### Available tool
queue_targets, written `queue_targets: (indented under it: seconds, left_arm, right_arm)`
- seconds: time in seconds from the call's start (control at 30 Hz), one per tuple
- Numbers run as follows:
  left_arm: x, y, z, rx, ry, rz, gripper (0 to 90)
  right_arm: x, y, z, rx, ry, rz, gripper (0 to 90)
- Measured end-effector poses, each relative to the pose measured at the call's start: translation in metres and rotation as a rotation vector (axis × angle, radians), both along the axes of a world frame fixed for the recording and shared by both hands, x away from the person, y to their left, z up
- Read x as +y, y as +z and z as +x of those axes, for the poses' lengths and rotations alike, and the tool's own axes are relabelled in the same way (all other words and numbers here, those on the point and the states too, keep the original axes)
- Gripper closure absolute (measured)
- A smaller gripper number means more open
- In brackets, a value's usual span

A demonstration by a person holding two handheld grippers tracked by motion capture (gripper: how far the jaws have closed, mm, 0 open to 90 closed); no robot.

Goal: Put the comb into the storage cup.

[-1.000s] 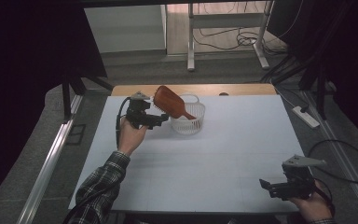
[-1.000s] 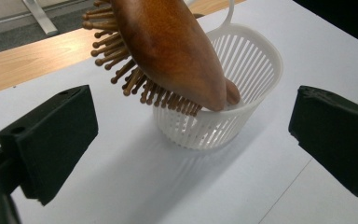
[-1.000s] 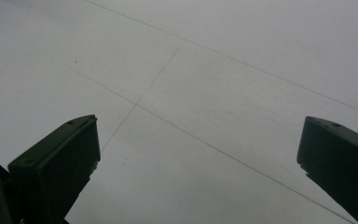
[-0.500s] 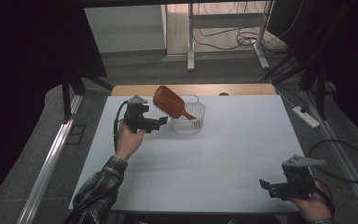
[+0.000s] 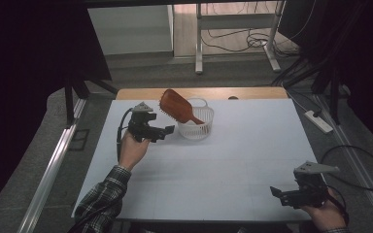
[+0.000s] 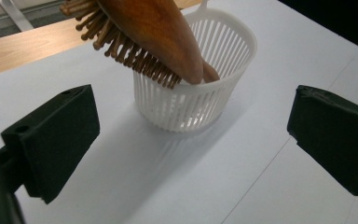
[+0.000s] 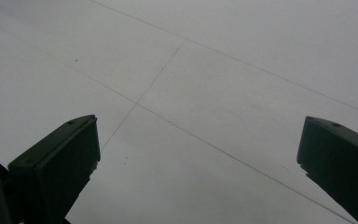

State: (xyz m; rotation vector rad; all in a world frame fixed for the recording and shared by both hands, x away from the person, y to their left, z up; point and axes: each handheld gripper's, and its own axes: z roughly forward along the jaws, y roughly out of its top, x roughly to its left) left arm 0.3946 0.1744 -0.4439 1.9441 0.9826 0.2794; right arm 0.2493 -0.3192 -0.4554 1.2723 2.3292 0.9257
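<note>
With your left hand-held gripper (image 5: 167,130) gaping empty beside the basket (image 6: 193,95), draw it clear without nudging the leaning hairbrush (image 6: 149,35); the right hand-held gripper (image 5: 278,193) idles, jaws apart.

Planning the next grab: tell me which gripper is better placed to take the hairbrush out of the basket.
Left. The left gripper is open, right beside the white basket holding the hairbrush. The right gripper sits at the table's near right corner, facing bare tabletop.

Hairbrush (image 6: 154,37) handle end inside basket (image 6: 214,100)
</note>
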Motion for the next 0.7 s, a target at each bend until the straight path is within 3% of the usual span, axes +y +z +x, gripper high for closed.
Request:
queue_targets:
  seconds: [0.7]
  left_arm:
    - [0.012, 0.0, -0.015, 0.0, -0.011, -0.041, 2.0]
  right_arm:
    - [0.0, 0.0, 0.0, 0.001, 0.009, -0.003, 0.0]
